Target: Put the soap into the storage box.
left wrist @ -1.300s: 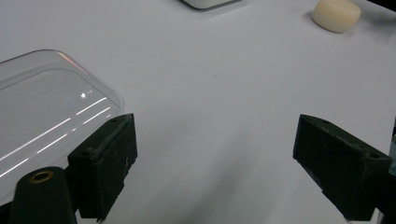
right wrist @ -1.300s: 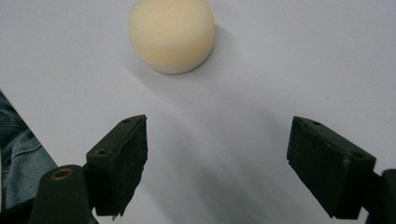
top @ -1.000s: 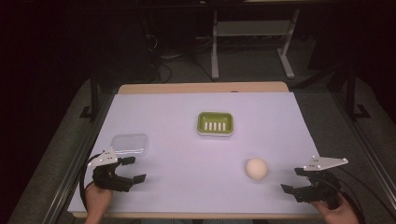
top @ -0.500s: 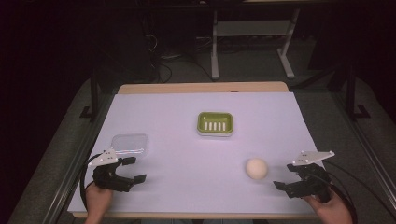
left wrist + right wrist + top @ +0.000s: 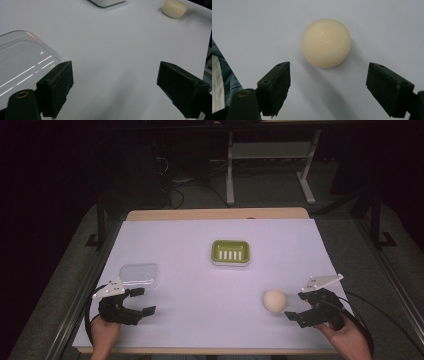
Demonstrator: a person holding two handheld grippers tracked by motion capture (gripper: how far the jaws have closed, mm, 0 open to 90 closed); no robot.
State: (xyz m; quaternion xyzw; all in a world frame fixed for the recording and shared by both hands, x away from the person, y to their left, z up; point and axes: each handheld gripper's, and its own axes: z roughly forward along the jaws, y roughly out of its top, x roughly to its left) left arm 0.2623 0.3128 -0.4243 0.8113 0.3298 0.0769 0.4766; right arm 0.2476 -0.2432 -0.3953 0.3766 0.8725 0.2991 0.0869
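A cream round soap (image 5: pixel 274 300) lies on the white table cover at the front right. My right gripper (image 5: pixel 296 305) is just to its right, open, and its jaws point at the soap without touching it. In the right gripper view the soap (image 5: pixel 326 42) sits a little ahead of the gap of the right gripper (image 5: pixel 328 87). A green soap dish (image 5: pixel 230 252) stands mid-table. My left gripper (image 5: pixel 143 301) is open at the front left, just below a clear plastic lid (image 5: pixel 139 274). The left gripper (image 5: pixel 115 85) holds nothing, and the lid (image 5: pixel 22 67) lies beside its left jaw.
The white cover (image 5: pixel 190 285) spans the table, with the wooden edge (image 5: pixel 215 214) at the back. Dark floor, cables and a metal stand (image 5: pixel 270 155) lie beyond. The far soap (image 5: pixel 174 8) and the dish corner (image 5: pixel 106 2) appear at the top of the left gripper view.
My right gripper has moved left and slightly forward, closing in on the soap. The left gripper, the lid and the dish have stayed put.
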